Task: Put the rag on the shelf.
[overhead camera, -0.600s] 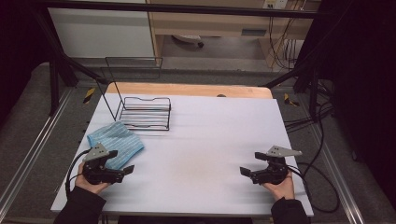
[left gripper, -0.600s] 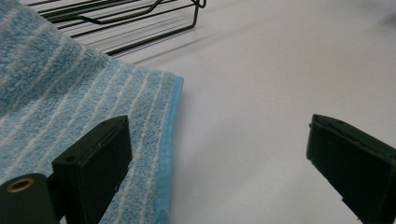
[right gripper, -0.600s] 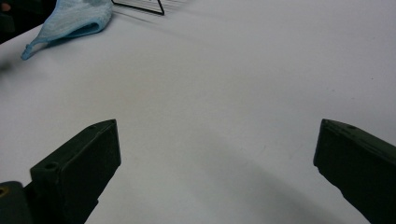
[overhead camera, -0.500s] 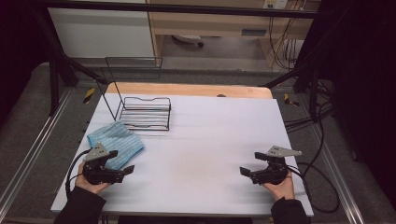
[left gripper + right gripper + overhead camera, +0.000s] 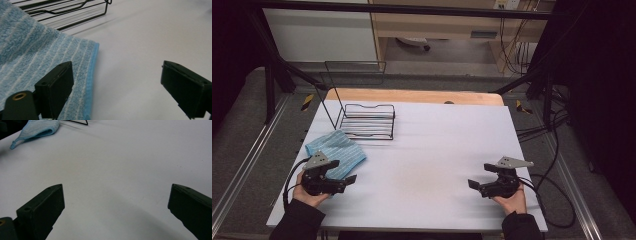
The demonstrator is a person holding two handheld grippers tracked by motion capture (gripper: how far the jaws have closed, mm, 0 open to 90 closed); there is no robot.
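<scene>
We see the blue towel (image 5: 337, 152) near the tabletop's (image 5: 432, 150) left edge, a wire rack (image 5: 366, 121) just behind it. Our left gripper (image 5: 343, 182) and right gripper (image 5: 476, 186) rest released, nothing between them.

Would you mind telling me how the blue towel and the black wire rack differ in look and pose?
The blue towel is soft, striped cloth lying flat and folded on the table; the black wire rack is rigid, thin wire, with a tall frame rising at its back. The towel lies close to the open left gripper; the rack stands farther back, toward the far edge. Both sit on the table's left side, untouched.
</scene>
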